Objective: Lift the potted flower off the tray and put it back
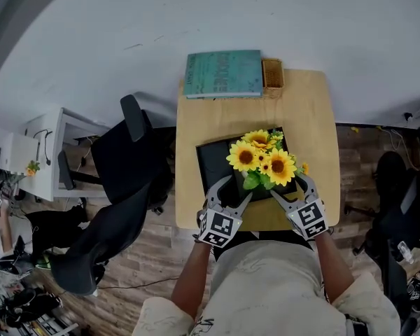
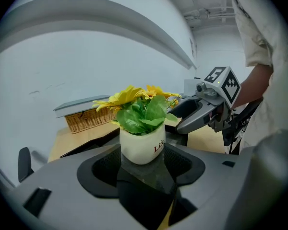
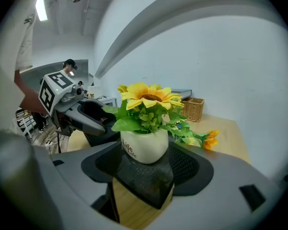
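The potted flower (image 1: 262, 161) stands on the tray (image 1: 211, 159), mid-table. The left gripper (image 1: 239, 187) and right gripper (image 1: 285, 186) flank its near side, jaws spread and pinching nothing. The lift is either yet to come or already finished, and the pictures don't settle which.

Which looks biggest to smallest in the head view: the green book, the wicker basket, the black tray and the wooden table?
1. wooden table
2. black tray
3. green book
4. wicker basket
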Demonstrator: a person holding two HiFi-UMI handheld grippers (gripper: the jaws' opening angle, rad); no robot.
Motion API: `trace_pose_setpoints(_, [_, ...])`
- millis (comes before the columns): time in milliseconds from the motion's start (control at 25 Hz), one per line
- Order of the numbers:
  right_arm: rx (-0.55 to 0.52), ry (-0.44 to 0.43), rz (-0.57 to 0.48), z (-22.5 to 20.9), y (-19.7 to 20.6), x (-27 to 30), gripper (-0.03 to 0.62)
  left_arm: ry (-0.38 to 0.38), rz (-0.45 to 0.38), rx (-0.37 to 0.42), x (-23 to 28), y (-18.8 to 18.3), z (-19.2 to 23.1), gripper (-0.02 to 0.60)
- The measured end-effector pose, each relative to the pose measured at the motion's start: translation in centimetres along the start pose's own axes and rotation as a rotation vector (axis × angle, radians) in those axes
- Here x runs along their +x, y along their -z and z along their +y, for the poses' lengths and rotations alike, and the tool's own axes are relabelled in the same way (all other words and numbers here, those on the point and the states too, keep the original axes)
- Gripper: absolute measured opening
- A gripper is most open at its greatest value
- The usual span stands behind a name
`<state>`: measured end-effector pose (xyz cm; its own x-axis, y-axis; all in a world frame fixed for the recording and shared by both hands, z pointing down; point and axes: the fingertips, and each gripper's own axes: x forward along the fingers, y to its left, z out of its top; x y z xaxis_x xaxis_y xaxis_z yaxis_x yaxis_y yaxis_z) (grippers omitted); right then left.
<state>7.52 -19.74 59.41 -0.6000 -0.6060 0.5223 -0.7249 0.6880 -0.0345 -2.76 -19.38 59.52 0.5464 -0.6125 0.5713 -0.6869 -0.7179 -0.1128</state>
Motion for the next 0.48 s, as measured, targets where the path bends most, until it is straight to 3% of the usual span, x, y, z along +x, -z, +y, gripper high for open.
trace_pose_setpoints(480, [-0.073,-0.049,0.072,-0.5,-0.1,3.6,0.348,0.142,0.023,0.051,3.7,-0.9,0.7,0.276])
